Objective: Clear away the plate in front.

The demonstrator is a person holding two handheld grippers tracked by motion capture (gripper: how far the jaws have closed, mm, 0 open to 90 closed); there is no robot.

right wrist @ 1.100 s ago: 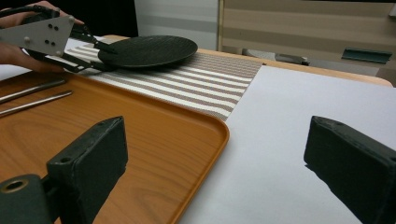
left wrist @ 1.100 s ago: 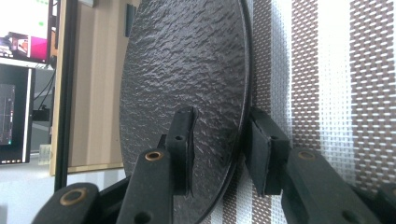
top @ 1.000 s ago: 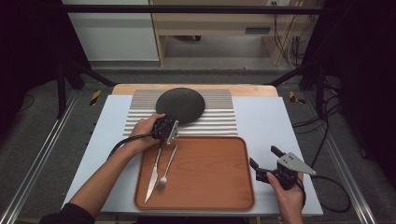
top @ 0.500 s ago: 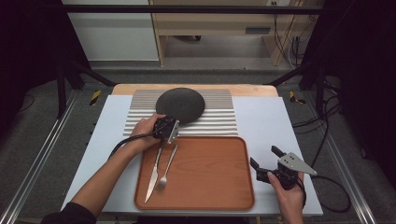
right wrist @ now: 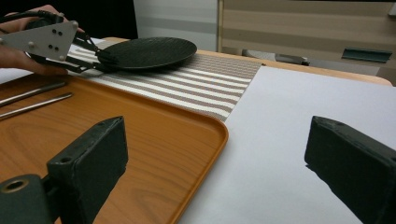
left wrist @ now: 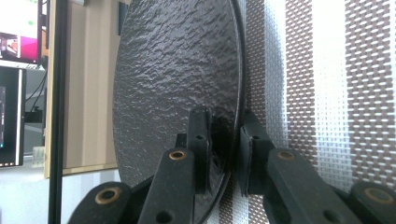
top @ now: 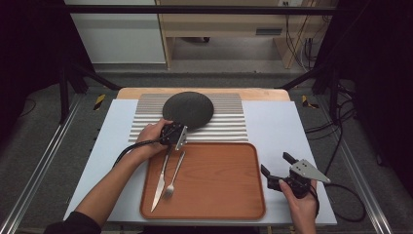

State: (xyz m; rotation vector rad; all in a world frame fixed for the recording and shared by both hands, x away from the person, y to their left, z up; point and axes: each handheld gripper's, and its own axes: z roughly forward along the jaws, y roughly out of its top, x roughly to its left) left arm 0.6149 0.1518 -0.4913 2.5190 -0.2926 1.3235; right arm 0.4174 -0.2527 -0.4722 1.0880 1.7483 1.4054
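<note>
A black textured plate (top: 187, 108) lies on a striped placemat (top: 229, 122) at the back of the table. My left gripper (top: 181, 126) reaches the plate's near rim; in the left gripper view its jaws have just been closing and stand either side of the plate (left wrist: 177, 70) rim, pads pressing on it (left wrist: 223, 116). The right gripper view shows that same grip from afar, left gripper (right wrist: 103, 55) on the plate (right wrist: 149, 51). My right gripper (top: 276, 163) rests at the tray's right side, jaws wide open (right wrist: 217, 128) with nothing between them.
An orange wooden tray (top: 214, 180) sits in front of the mat, with a knife (top: 160, 180) and a fork (top: 173, 178) lying at its left side. A pale table cover (top: 282, 126) lies under everything. Cables trail from both grippers.
</note>
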